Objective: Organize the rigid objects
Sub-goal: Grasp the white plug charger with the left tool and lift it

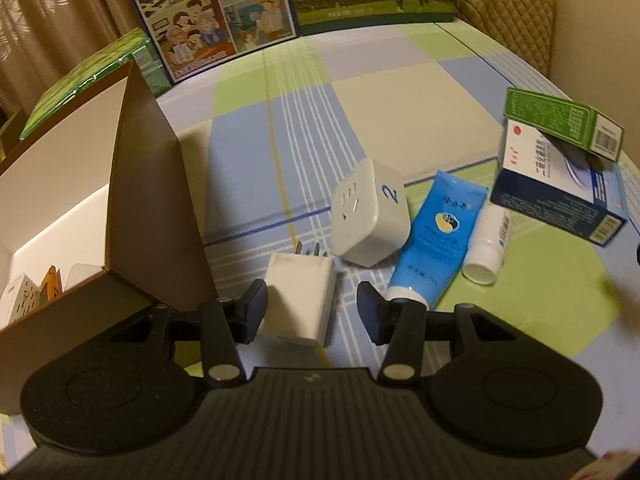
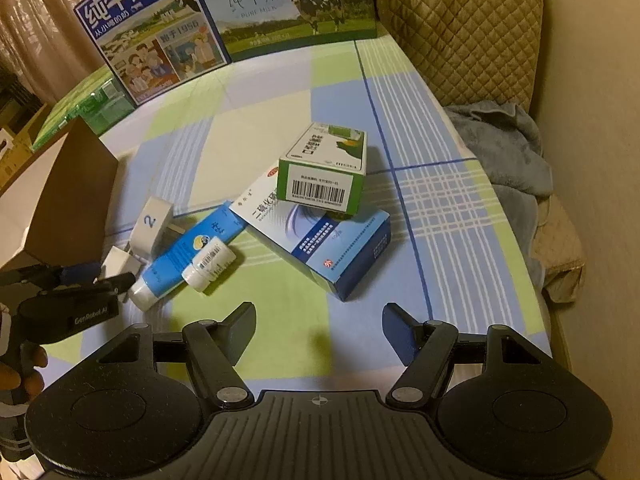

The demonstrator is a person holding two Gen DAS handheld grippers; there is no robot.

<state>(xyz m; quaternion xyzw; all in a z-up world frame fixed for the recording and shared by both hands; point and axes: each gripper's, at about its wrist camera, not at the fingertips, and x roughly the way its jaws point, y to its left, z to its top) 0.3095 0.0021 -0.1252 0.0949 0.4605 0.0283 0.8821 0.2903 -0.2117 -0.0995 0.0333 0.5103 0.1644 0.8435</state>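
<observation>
My left gripper (image 1: 312, 312) straddles the white charger (image 1: 298, 300), left pad touching, right pad clear: not yet gripped. It lies just beside the cardboard box (image 1: 152, 216), presumably its destination. My right gripper (image 2: 319, 330) hangs open and empty near the blue carton (image 2: 320, 248).

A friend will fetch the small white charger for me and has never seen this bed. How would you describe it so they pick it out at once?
On the checked sheet, look beside the open cardboard box at the left. The charger lies flat between the left gripper's open jaws, nearest of the white things. Unlike the white cube socket marked 2 behind it, it is plain with two metal prongs.
</observation>
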